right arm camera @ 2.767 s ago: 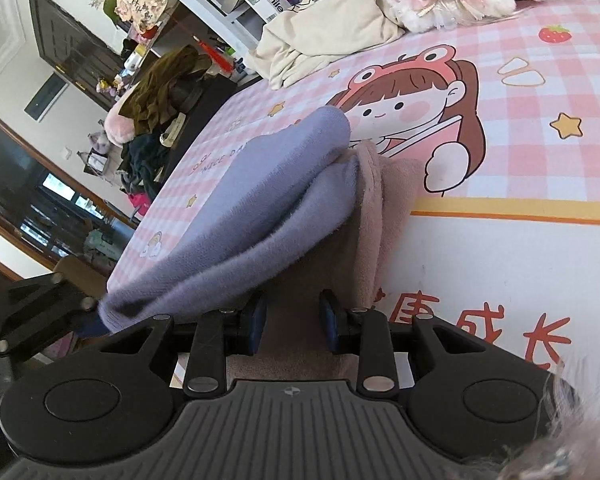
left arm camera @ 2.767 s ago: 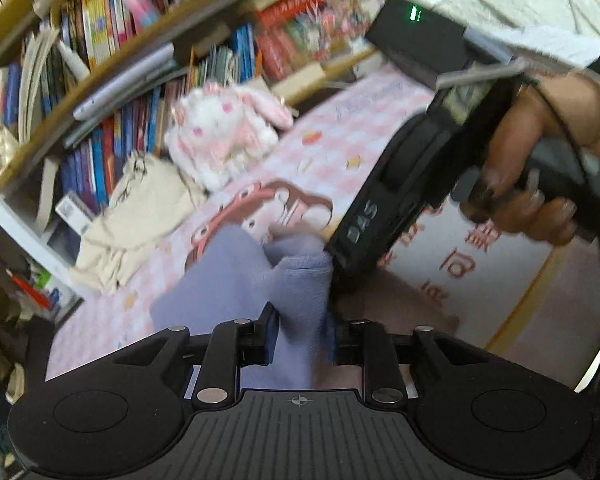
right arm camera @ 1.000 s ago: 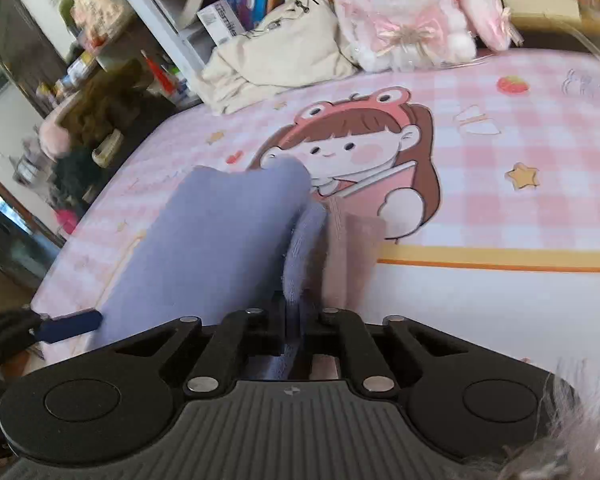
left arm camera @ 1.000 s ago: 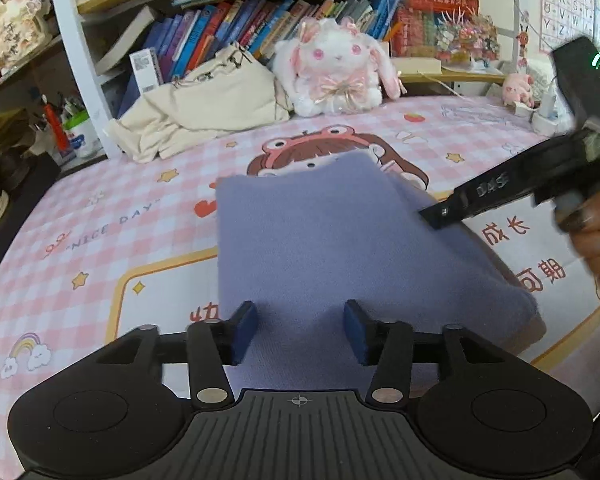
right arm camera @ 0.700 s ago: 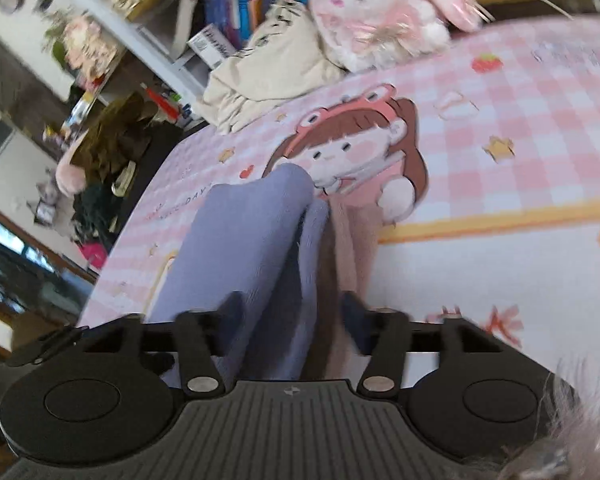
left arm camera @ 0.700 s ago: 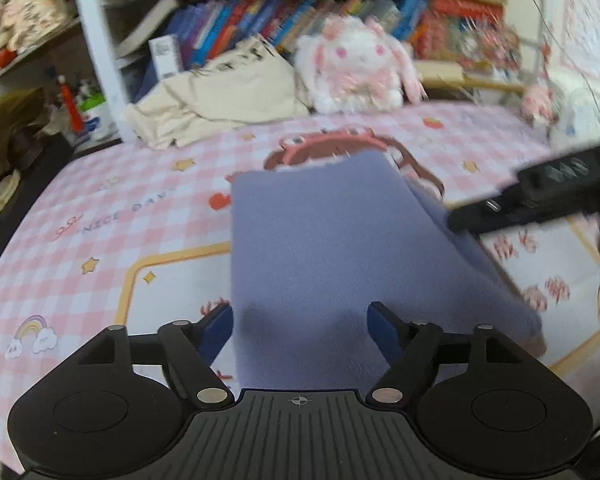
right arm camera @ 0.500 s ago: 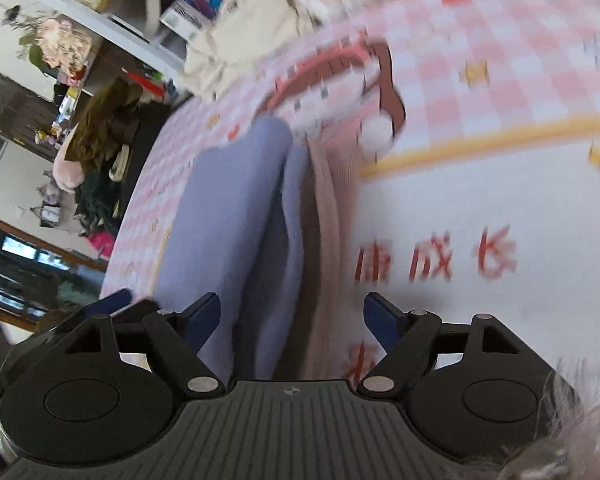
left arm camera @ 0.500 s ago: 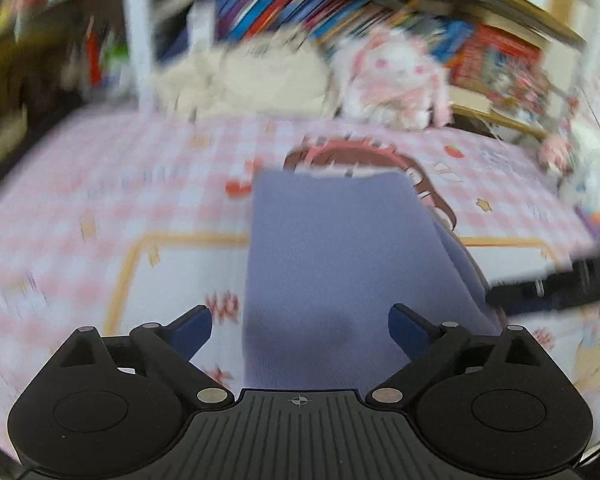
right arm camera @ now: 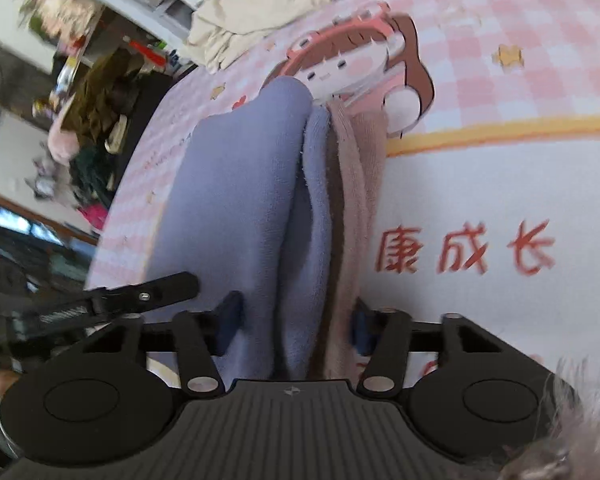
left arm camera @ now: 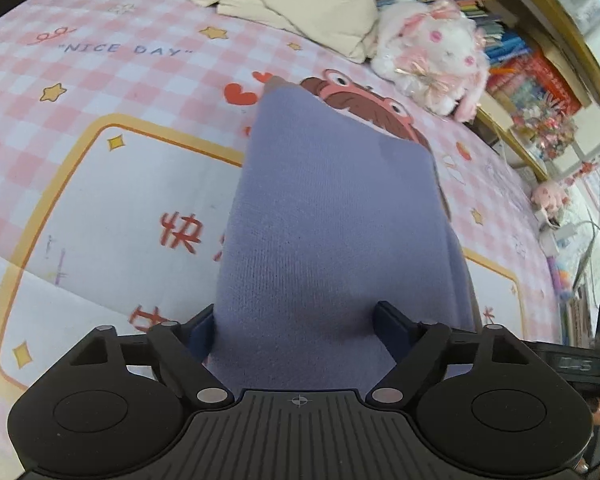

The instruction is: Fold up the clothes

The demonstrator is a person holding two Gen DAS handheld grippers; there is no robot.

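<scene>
— Clothes (left arm camera: pixel 332 220), folded, were laid flat on the printed bed cover (left arm camera: pixel 112 184), presumably for stacking.

— Both the left hand-held gripper (left arm camera: pixel 296 324) and the right hand-held gripper (right arm camera: pixel 296 316) were spread apart, nothing clamped.

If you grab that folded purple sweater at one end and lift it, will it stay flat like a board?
Probably not. The purple sweater looks like soft knit with rounded, puffy fold edges, so it would likely droop and unfold. It seems light and fuzzy, not slippery. Both the left gripper and right gripper are open around it.

left claw (left arm camera: pixel 296 326): jaws spread wide | right claw (right arm camera: pixel 294 316): jaws spread wide
</scene>
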